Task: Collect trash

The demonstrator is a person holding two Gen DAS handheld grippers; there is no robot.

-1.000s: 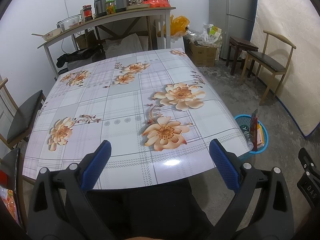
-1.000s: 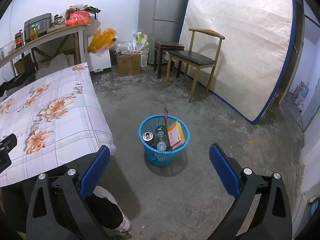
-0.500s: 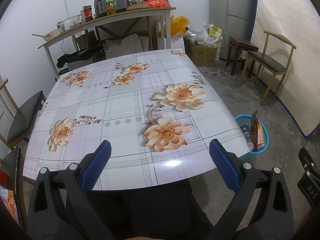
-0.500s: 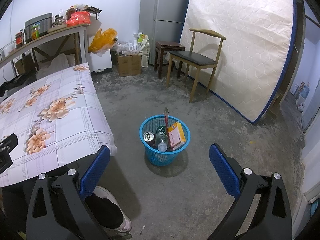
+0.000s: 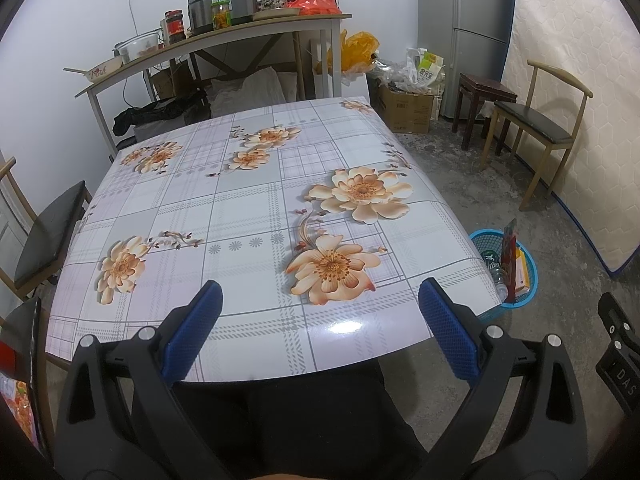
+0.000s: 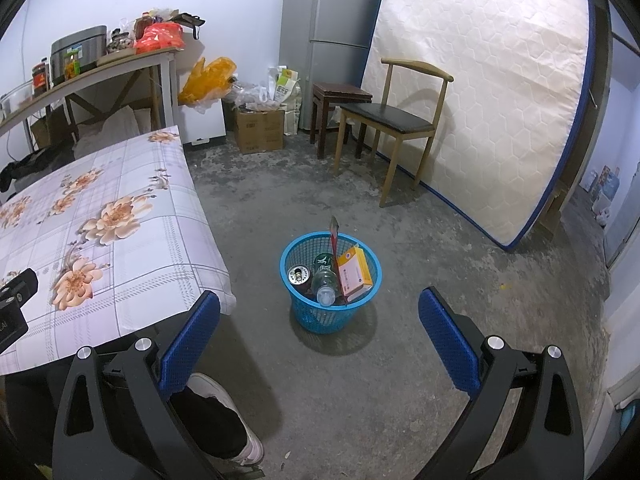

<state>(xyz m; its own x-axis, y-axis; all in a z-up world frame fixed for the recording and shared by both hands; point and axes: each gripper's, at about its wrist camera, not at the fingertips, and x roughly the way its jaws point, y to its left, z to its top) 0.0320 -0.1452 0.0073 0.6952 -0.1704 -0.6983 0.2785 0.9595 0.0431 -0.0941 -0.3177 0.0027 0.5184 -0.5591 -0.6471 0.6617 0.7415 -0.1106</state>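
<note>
A blue mesh basket [image 6: 362,308] stands on the concrete floor beside the table; it holds a can [image 6: 299,275], a clear plastic bottle [image 6: 325,285], an orange box [image 6: 354,275] and a tall red wrapper [image 6: 334,236]. The same basket [image 5: 480,238] shows past the table's right corner in the left wrist view. My right gripper [image 6: 319,333] hangs open above the floor just short of the basket, nothing between its blue pads. My left gripper [image 5: 320,325] is open over the near edge of the flowered tablecloth [image 5: 248,208], holding nothing.
A wooden chair [image 6: 394,120], a dark stool [image 6: 340,94] and a leaning mattress [image 6: 480,100] stand beyond the basket. A fridge [image 6: 332,20], cardboard box [image 6: 258,134] and cluttered shelf [image 5: 224,36] line the back wall. A person's shoe [image 6: 236,412] is by the table. Another chair [image 5: 48,224] is left.
The right gripper view has drifted very slightly; the basket sits a touch lower and to the right. The left gripper has not moved.
</note>
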